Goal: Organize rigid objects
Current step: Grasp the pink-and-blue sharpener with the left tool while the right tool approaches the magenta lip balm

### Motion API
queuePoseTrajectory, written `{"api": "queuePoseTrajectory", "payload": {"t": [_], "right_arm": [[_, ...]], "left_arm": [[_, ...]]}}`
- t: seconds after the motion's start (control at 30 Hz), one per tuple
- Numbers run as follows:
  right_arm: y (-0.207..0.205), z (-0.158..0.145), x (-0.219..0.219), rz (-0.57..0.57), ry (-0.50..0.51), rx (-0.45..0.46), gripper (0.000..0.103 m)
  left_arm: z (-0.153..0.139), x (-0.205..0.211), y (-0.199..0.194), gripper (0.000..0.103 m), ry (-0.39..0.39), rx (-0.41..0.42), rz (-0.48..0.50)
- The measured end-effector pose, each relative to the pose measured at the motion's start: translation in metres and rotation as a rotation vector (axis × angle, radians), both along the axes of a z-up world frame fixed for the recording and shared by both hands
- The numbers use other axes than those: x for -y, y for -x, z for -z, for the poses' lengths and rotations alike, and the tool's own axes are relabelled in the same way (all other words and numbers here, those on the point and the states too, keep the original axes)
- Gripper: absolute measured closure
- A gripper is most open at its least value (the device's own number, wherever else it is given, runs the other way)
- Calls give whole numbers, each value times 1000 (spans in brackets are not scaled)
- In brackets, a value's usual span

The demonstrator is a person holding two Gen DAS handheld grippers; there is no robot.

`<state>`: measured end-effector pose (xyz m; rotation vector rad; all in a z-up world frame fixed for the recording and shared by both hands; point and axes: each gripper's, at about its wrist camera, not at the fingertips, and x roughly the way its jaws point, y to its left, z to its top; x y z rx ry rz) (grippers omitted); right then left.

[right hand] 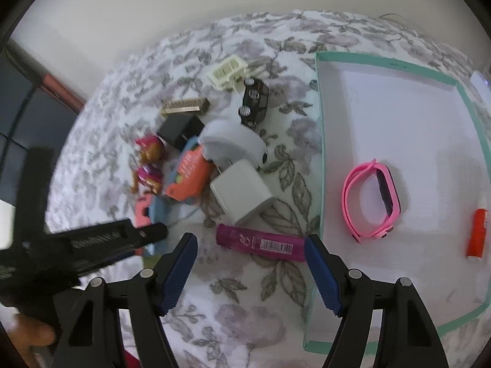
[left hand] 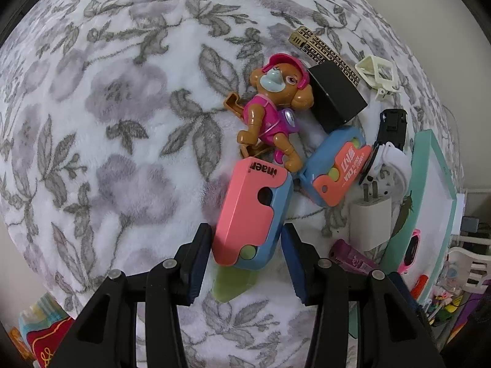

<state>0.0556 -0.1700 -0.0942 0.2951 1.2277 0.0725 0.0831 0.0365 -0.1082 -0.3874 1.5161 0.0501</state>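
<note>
My left gripper (left hand: 245, 234) is shut on a pink-and-blue toy knife (left hand: 248, 208), its green blade poking out below the pads. In the right wrist view the same gripper shows blurred at the left, with the knife (right hand: 153, 214) in it. My right gripper (right hand: 250, 242) is open and points down over a magenta box (right hand: 260, 243) that lies flat on the floral blanket (right hand: 245, 316), beyond the pads and untouched. A teal-rimmed box (right hand: 319, 153) on the right holds a pink wristband (right hand: 371, 197) and an orange-red stick (right hand: 477, 230).
Clustered on the blanket are a brown dog figure in pink (left hand: 276, 107), a black box (left hand: 334, 95), a second blue-and-orange toy knife (left hand: 334, 168), a white charger (right hand: 242, 193), a black toy car (right hand: 254, 101), a cream plastic piece (right hand: 228, 72) and a gold patterned box (right hand: 187, 105).
</note>
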Motion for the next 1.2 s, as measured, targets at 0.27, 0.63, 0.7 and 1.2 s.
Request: {"api": "queuePoseTrajectory", "payload": {"t": [0.27, 0.63, 0.7, 1.2], "right_arm": [[-10, 10, -16, 28, 103, -68, 29], [-33, 25, -43, 63, 132, -93, 27], [-36, 25, -45, 66, 113, -87, 27], [-54, 31, -52, 48, 174, -53, 28]], "left_arm": [[0, -7, 0, 54, 17, -4, -25], [1, -8, -1, 54, 36, -8, -30], [1, -8, -2, 54, 38, -9, -28], [3, -9, -2, 54, 46, -10, -37]]}}
